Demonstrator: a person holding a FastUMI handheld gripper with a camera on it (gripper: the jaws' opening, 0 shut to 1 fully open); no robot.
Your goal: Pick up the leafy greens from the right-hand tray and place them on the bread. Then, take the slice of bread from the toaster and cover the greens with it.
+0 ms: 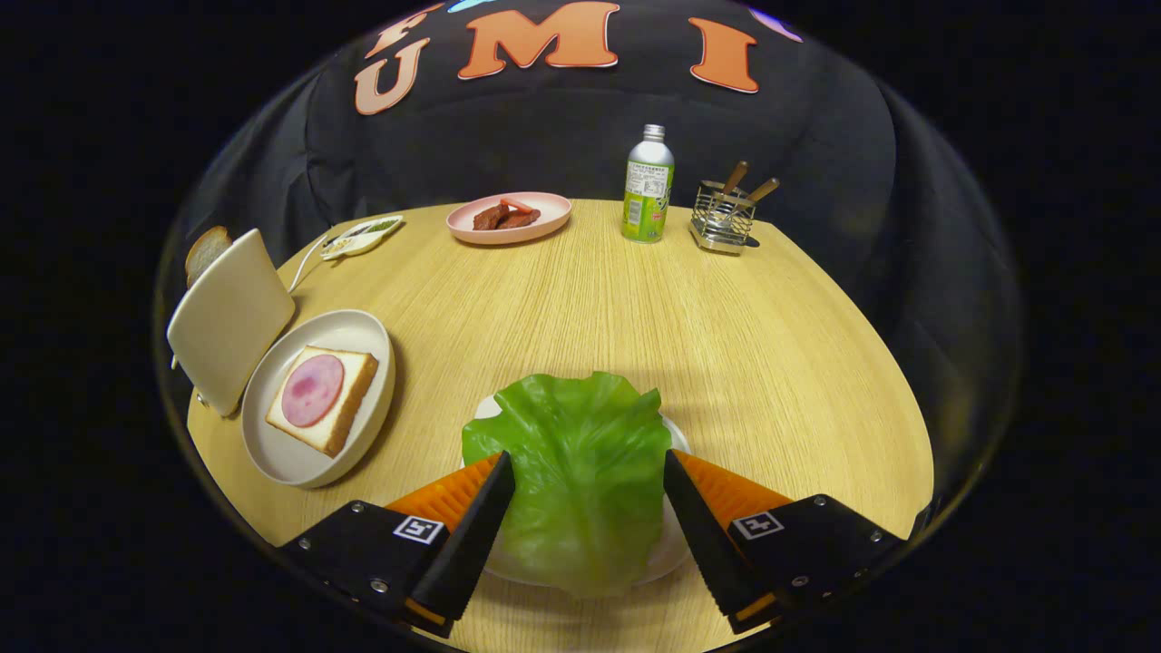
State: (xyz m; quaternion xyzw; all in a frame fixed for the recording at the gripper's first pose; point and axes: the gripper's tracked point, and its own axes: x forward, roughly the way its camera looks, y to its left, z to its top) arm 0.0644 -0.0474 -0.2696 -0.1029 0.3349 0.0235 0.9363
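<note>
One lettuce leaf [580, 472] between open jaws.

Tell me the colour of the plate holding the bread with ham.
Cream-white plate, clearest in the gripper view; the hand-held gripper is open around the lettuce.

Gripper [588, 467] fingers wide apart astride leafy greens [571, 453] (on white tray [676, 544])

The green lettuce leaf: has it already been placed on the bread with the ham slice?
No: the green lettuce leaf lies on its white tray, between the open gripper.
</note>
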